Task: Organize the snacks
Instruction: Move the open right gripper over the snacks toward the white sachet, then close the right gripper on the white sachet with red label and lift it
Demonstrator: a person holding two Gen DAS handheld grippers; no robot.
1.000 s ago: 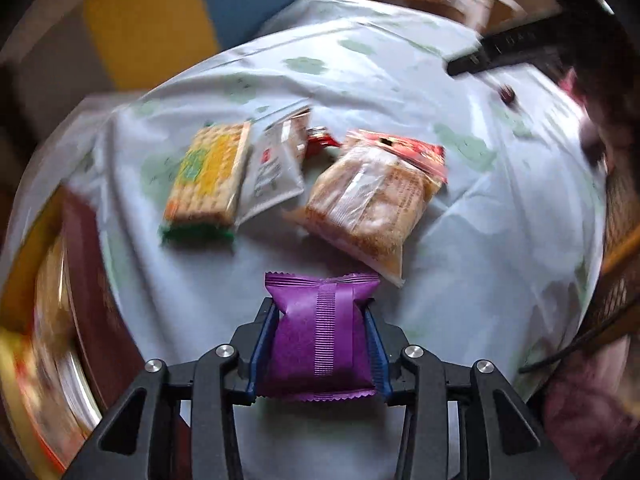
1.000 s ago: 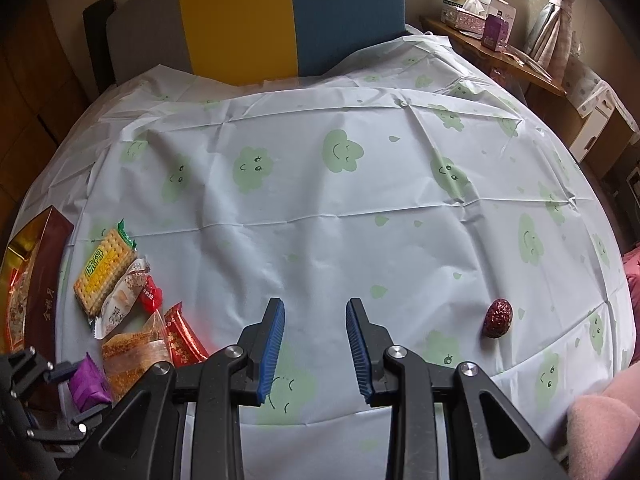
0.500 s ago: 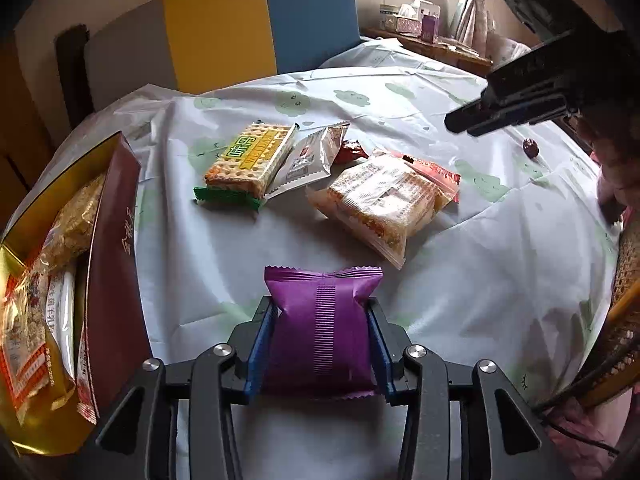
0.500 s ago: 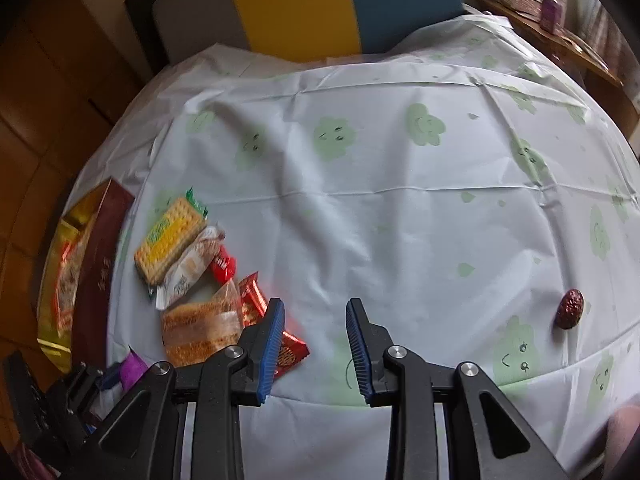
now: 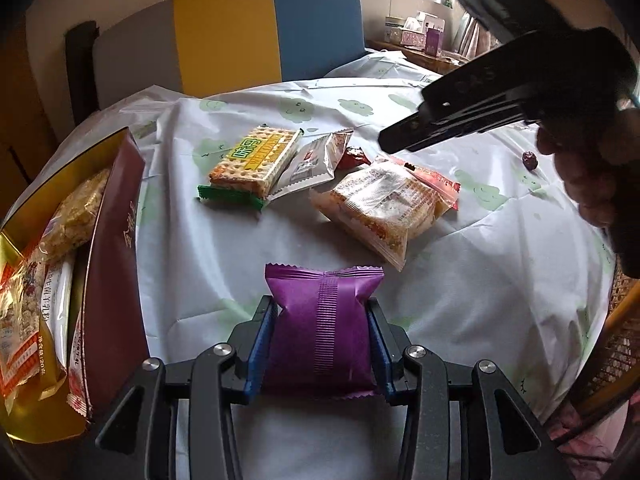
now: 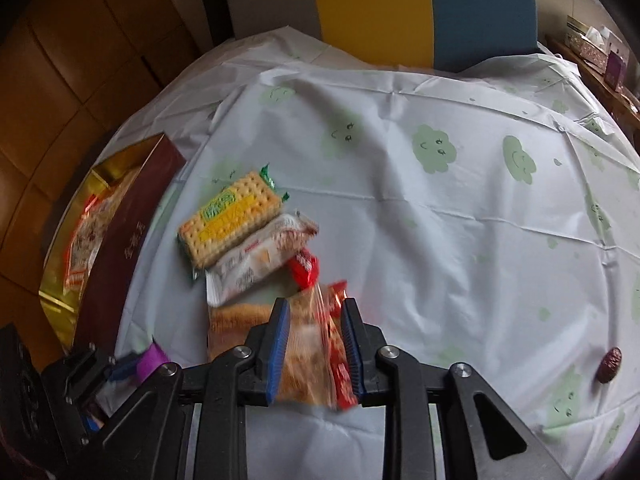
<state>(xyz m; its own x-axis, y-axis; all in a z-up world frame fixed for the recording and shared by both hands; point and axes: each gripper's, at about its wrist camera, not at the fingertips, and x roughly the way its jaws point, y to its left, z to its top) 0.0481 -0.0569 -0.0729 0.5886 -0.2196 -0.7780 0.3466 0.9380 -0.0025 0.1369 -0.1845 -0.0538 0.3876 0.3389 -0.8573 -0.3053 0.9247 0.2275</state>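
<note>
My left gripper (image 5: 320, 308) is shut on a purple snack packet (image 5: 320, 332), held just above the tablecloth beside the maroon box (image 5: 112, 240). The box has a gold inside and holds several packets. My right gripper (image 6: 314, 308) hangs over the snack pile, its jaws closing with a narrow gap. A clear pack of orange crackers (image 6: 304, 344) and a red packet (image 6: 340, 360) show through that gap, but the pads press on nothing. The left wrist view shows the right gripper (image 5: 386, 142) in the air above the pile.
A yellow-green cracker pack (image 5: 256, 158), a silver packet (image 5: 312, 162) and a small red candy (image 5: 354, 156) lie behind the orange pack. A red date (image 6: 610, 364) sits alone at the right. A grey, yellow and blue chair back (image 5: 264, 32) stands behind the table.
The right gripper has moved left from bare cloth to over the snack pile, and its jaws have narrowed. The left gripper turned early on, bringing the box into view, then held still with the purple packet.
</note>
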